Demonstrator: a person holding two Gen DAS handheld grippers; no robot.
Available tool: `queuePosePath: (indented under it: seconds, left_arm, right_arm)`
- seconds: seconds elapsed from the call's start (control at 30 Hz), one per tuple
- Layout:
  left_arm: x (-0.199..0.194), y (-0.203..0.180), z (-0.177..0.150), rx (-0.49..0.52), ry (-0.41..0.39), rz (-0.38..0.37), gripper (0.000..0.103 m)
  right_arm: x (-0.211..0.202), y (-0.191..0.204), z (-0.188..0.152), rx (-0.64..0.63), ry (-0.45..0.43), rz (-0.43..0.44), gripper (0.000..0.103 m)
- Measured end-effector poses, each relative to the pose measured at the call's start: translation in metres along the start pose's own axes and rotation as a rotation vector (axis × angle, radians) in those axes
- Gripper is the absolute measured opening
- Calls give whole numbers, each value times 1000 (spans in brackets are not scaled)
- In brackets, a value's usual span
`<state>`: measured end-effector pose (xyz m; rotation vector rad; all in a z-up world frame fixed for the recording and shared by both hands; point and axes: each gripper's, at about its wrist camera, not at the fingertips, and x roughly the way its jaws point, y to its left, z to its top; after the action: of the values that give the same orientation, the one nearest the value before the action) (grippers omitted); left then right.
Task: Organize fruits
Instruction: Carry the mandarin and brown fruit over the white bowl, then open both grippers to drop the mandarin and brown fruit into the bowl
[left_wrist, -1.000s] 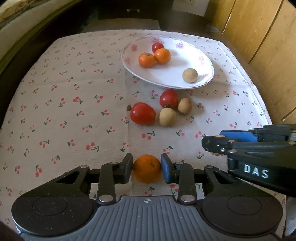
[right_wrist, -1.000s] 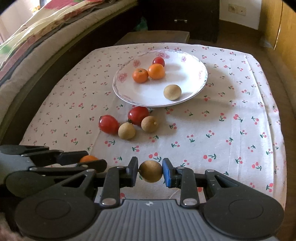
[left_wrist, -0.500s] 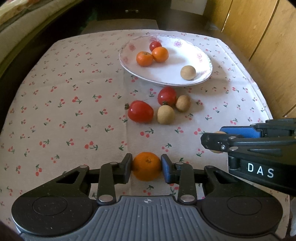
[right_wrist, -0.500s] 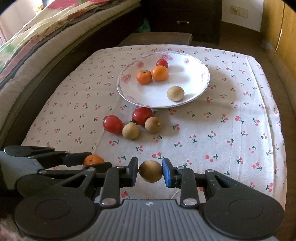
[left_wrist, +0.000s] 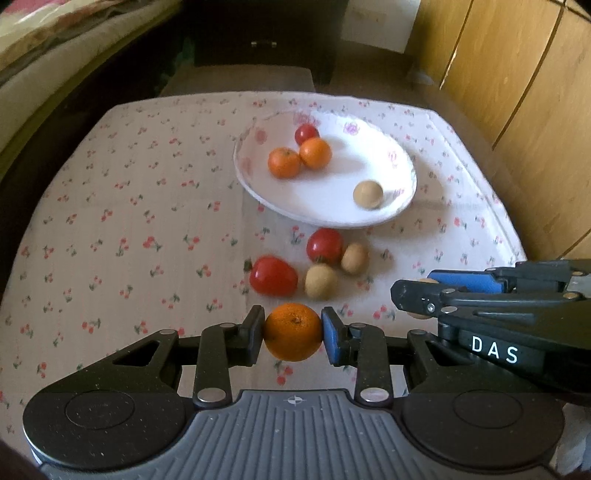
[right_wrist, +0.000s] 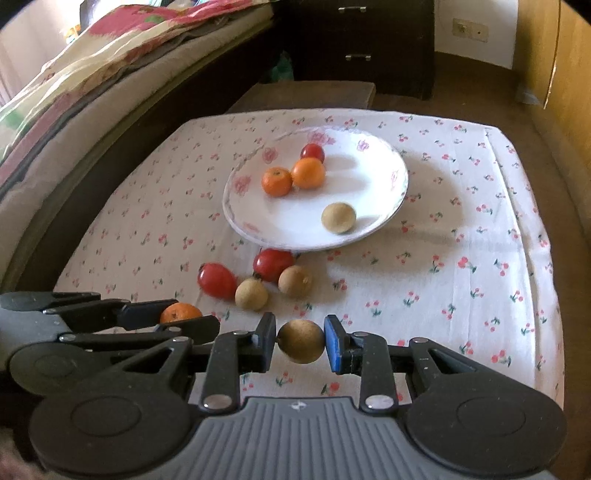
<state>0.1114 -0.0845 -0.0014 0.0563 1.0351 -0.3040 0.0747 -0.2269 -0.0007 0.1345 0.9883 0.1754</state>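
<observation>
White tablecloth (left_wrist: 147, 206), red cherries; white plate (left_wrist: 332, 210).

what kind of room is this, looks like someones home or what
Most likely a bedroom in a home. A bed with a patterned blanket runs along the left, a dark chest of drawers stands at the back, and the fruit sits on a low table under a cherry-print cloth.

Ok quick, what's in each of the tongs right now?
Left tongs: closed on an orange.
Right tongs: closed on a small round tan fruit.
</observation>
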Motion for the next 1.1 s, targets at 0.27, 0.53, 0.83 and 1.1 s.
queuePosePath:
  seconds: [0.27, 0.53, 0.83, 1.1]
  left_arm:
    - [6, -3, 28, -1, -25, 8, 40]
    - [22, -3, 51, -6, -28, 22, 40]
    - [39, -3, 70, -21, -23, 25, 40]
    - [48, -2, 79, -29, -33, 32, 40]
  right_arm:
    - [5, -11, 27, 21, -30, -17, 30]
    - [21, -20, 51, 24, -29, -28, 30]
    - [37, -28, 68, 29, -24, -39, 31]
    - [48, -34, 78, 41, -23, -39, 31]
